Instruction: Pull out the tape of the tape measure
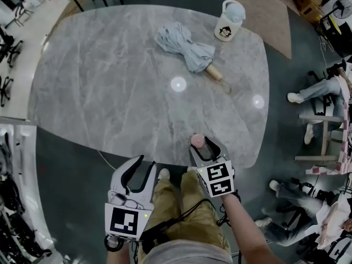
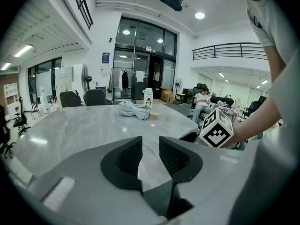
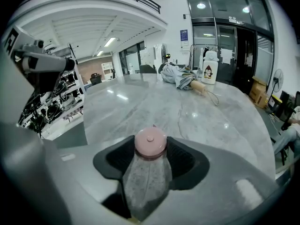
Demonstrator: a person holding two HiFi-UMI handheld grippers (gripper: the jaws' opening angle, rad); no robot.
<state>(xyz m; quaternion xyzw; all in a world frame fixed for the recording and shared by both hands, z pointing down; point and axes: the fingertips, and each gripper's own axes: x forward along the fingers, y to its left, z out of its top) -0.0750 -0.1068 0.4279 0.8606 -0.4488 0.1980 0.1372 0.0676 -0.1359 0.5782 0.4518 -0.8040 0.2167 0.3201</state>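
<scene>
Left gripper (image 1: pixel 144 166): jaws apart by a narrow gap. Nothing is in it, and bare table (image 1: pixel 110 92) shows through. It hangs short of the table's near edge, just beside the right one.

Right gripper (image 1: pixel 204 147): clamped on a pink-capped thing (image 3: pixel 150 144). Pads sit on both sides of the round cap, and a cloudy body runs back between the jaws. It's at the table's near edge, right of centre. Can't confirm it's the tape measure. The centre nub on the cap would suit a small roll-up one, but the body looks more like a bottle. There's no other candidate on the table, so I treat it as the task's thing. No tape or pull tab shows in any view.

Step, my read: the hold is set up, the pull not started. Next, right holds the body steady while left finds the tape's free end, closes on it and draws away leftward in a straight line. The tab is hidden, so the thing may need turning first.

Room: left of the grippers is open air along the near edge, a good pull path. Racks stand far left, well apart. The tabletop ahead is bare up to the folded umbrella (image 1: pixel 184 47) and white jug (image 1: pixel 228 21) at the far side. On the right the table's rounded corner is near, with seated people (image 1: pixel 319 89) beyond, so don't pull that way.
</scene>
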